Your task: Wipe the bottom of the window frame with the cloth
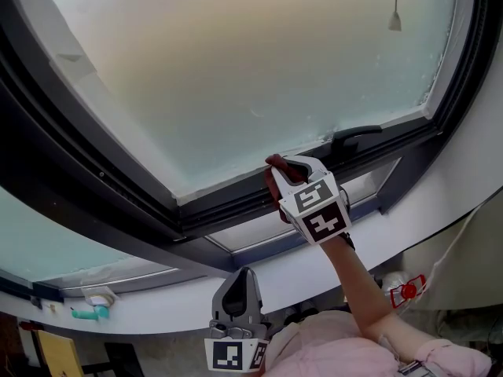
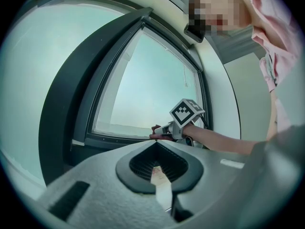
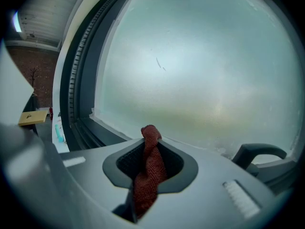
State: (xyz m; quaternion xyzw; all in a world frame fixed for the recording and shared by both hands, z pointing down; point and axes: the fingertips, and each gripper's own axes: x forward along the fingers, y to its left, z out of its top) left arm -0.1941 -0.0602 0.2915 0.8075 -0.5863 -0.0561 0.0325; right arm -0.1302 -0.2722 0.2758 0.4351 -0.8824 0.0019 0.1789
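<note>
A dark red cloth (image 1: 272, 182) is pinched in my right gripper (image 1: 284, 165), which is shut on it and holds it against the bottom rail of the dark window frame (image 1: 224, 209), just left of the black handle (image 1: 354, 138). In the right gripper view the cloth (image 3: 148, 171) sticks up between the jaws of the right gripper (image 3: 151, 144), with frosted glass (image 3: 200, 75) behind. My left gripper (image 1: 240, 287) hangs low near the person's body, away from the frame, shut and empty. The left gripper view shows the left gripper (image 2: 159, 170) and, beyond it, the right gripper (image 2: 167, 130) at the frame.
A white sill (image 1: 157, 290) runs below the frame, with a teal object (image 1: 88, 313) on it at the left. A blind cord weight (image 1: 394, 20) hangs at the upper right. A red-and-white item (image 1: 405, 291) sits low at the right beside the person's arm.
</note>
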